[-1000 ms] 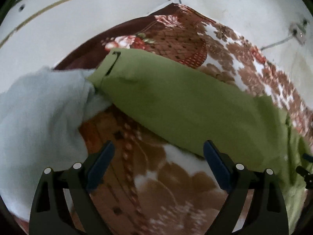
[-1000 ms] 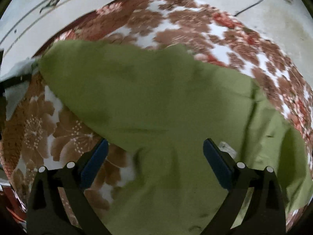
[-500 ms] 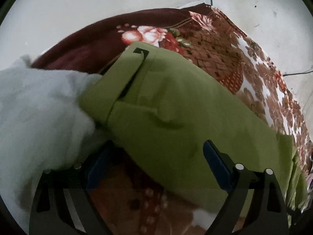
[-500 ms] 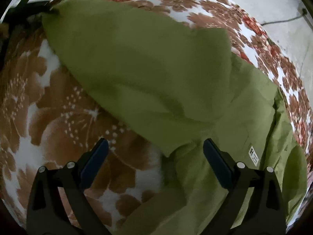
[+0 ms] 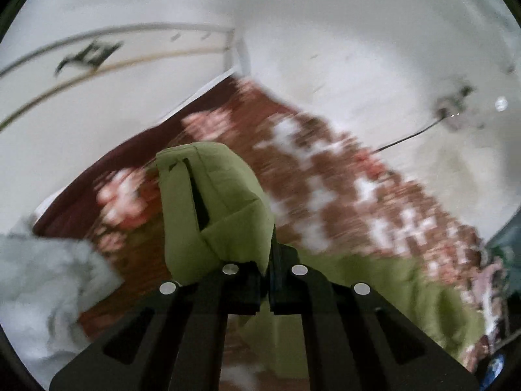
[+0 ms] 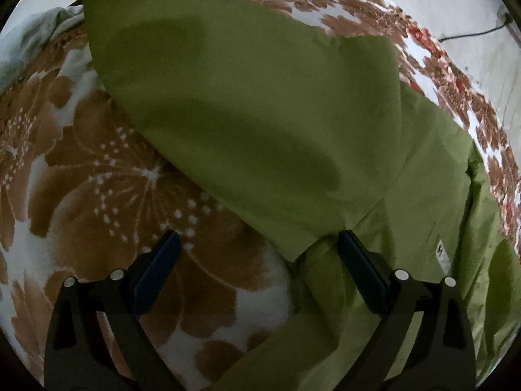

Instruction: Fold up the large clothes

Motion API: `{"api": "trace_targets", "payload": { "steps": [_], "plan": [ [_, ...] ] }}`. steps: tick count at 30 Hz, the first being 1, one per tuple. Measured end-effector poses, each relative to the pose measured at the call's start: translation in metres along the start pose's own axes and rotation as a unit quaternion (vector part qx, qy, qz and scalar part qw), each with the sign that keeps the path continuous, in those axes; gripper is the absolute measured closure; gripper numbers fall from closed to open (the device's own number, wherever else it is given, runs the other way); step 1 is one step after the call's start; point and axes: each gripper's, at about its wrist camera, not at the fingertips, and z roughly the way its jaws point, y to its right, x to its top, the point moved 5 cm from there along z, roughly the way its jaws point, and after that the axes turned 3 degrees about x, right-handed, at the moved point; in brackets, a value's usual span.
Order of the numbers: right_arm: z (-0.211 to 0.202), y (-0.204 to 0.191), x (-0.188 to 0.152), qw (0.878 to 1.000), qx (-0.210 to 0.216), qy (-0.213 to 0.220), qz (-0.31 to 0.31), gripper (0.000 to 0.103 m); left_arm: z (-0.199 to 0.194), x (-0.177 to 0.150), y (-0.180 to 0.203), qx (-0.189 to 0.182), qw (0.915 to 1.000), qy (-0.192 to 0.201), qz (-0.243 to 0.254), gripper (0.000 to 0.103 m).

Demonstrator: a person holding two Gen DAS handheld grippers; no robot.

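An olive-green garment (image 6: 260, 114) lies spread on a brown floral blanket (image 6: 97, 195). In the left wrist view my left gripper (image 5: 268, 260) is shut on the garment's end (image 5: 211, 208), which stands bunched above the fingers, lifted off the bed, with a dark slit in its hem. The rest of the cloth trails down to the right. In the right wrist view my right gripper (image 6: 257, 260) is open low over the blanket. Its right finger (image 6: 361, 270) lies against a rolled fold of the green cloth; the left finger (image 6: 156, 270) is over bare blanket.
A pale grey-white cloth (image 5: 42, 286) is heaped at the left of the bed. White walls (image 5: 325, 32) stand behind, with a socket and cable (image 5: 452, 110) at the right. A white label (image 6: 442, 254) shows on the garment near the right gripper.
My left gripper closed on the green garment's end and rose with it; the view now takes in more wall. My right gripper sank closer to the blanket and cloth, still open.
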Motion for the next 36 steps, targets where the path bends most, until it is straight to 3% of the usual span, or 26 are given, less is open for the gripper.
{"api": "trace_targets", "payload": {
  "steps": [4,10,14,19,23,27,30,32,36],
  "plan": [
    [0.000,0.001,0.000,1.000,0.023,0.004,0.010,0.004,-0.025,0.027,0.086,-0.056,0.9979,0.027,0.020,0.101],
    [-0.004,0.006,-0.005,0.998,0.065,0.019,0.008,0.004,-0.045,0.041,0.237,-0.126,0.9867,0.048,0.090,0.101],
    [-0.012,0.007,-0.011,0.995,0.091,0.029,0.004,0.004,-0.039,0.025,0.319,-0.180,0.9796,0.029,0.086,0.101],
    [-0.021,0.009,-0.023,0.990,0.134,0.026,0.014,0.004,-0.028,-0.017,0.436,-0.214,0.9686,0.015,0.126,0.101],
    [-0.027,0.013,-0.034,0.984,0.176,0.020,0.027,0.004,-0.005,-0.072,0.513,-0.234,0.9616,-0.026,0.140,0.101],
    [-0.027,0.020,-0.057,0.981,0.193,0.010,0.031,0.004,0.034,-0.151,0.580,-0.255,0.9519,-0.091,0.143,0.101],
    [-0.029,0.028,-0.072,0.979,0.200,0.011,0.039,0.004,0.057,-0.226,0.625,-0.269,0.9367,-0.149,0.167,0.101],
    [-0.031,0.030,-0.079,0.978,0.203,0.008,0.042,0.004,0.073,-0.281,0.653,-0.276,0.9219,-0.185,0.200,0.101],
    [-0.036,0.035,-0.088,0.973,0.223,0.015,0.056,0.004,0.097,-0.367,0.684,-0.250,0.9034,-0.231,0.261,0.101]
  ]
}}
